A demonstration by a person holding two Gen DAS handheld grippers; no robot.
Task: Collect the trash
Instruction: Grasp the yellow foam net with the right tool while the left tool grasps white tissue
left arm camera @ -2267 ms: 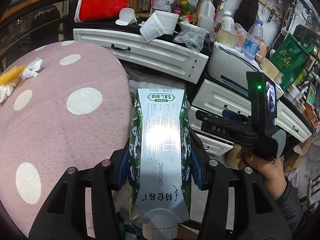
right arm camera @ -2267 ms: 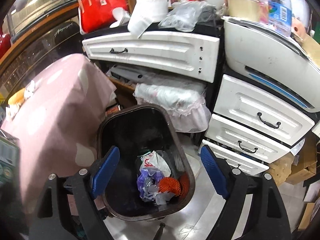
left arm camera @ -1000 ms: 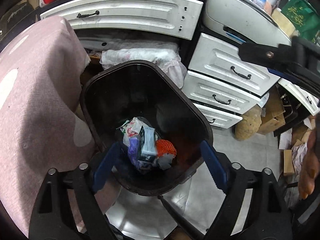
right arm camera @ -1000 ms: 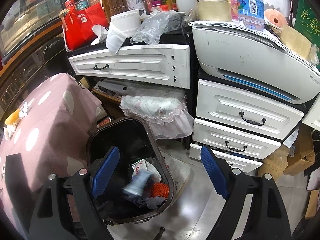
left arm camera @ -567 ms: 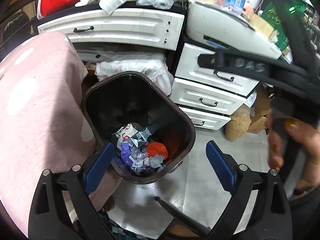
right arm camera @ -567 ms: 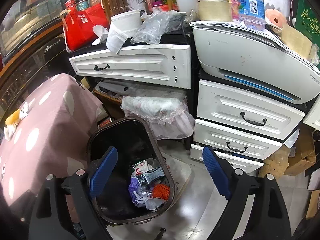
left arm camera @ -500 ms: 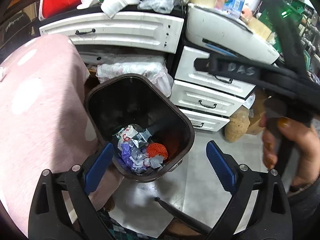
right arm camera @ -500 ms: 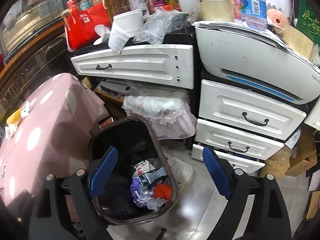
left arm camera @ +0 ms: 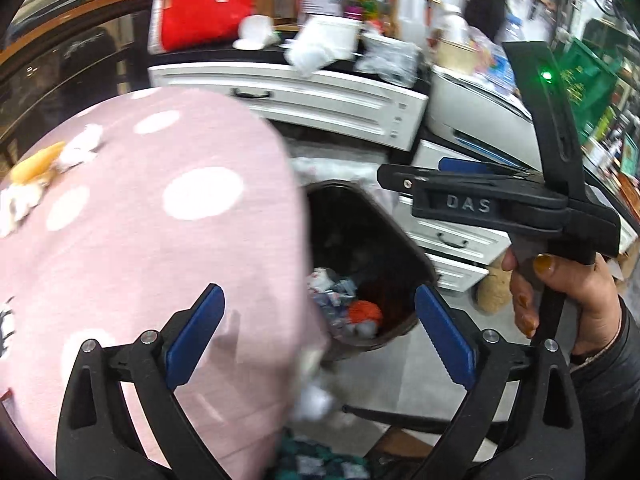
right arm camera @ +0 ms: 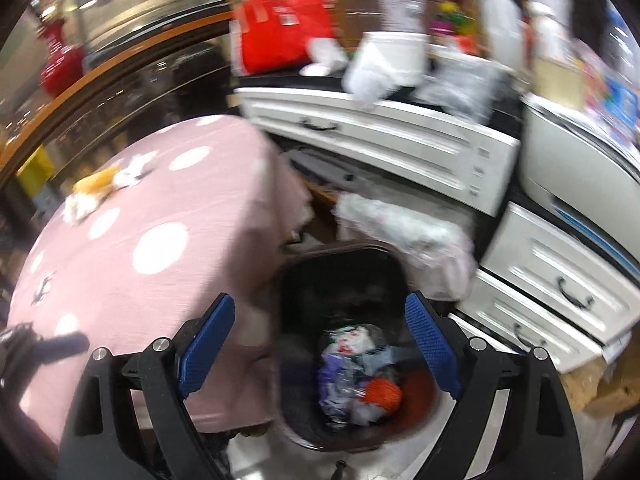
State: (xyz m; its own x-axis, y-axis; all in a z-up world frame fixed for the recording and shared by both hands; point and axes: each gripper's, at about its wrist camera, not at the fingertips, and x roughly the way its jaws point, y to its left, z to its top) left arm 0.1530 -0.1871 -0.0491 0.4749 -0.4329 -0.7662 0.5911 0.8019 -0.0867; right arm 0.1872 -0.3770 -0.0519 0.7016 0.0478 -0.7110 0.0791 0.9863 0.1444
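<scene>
My left gripper (left arm camera: 318,296) is open with nothing between its blue pads (left arm camera: 196,328); it hangs over the edge of the pink dotted table (left arm camera: 140,220). To its right stands the dark brown bin (left arm camera: 404,236). In the bin lie crumpled wrappers and an orange net ball (left arm camera: 362,314). My right gripper (right arm camera: 320,298) is open and empty above the bin (right arm camera: 344,252) and the orange ball (right arm camera: 382,394). A yellow thing with white crumpled tissues (left arm camera: 36,168) lies at the table's far left (right arm camera: 100,180). A hand (left arm camera: 560,300) holds the right gripper's handle.
White drawers (right arm camera: 400,144) and a printer (right arm camera: 580,168) stand behind the bin, with a white lacy bundle (right arm camera: 400,232) between them. A red bag (left arm camera: 200,12), plastic bags and bottles crowd the cabinet top. Pale floor tiles (left arm camera: 400,376) show beside the bin.
The left gripper let the milk carton go into the bin and now stands empty. Both views have swung from over the bin toward the pink table.
</scene>
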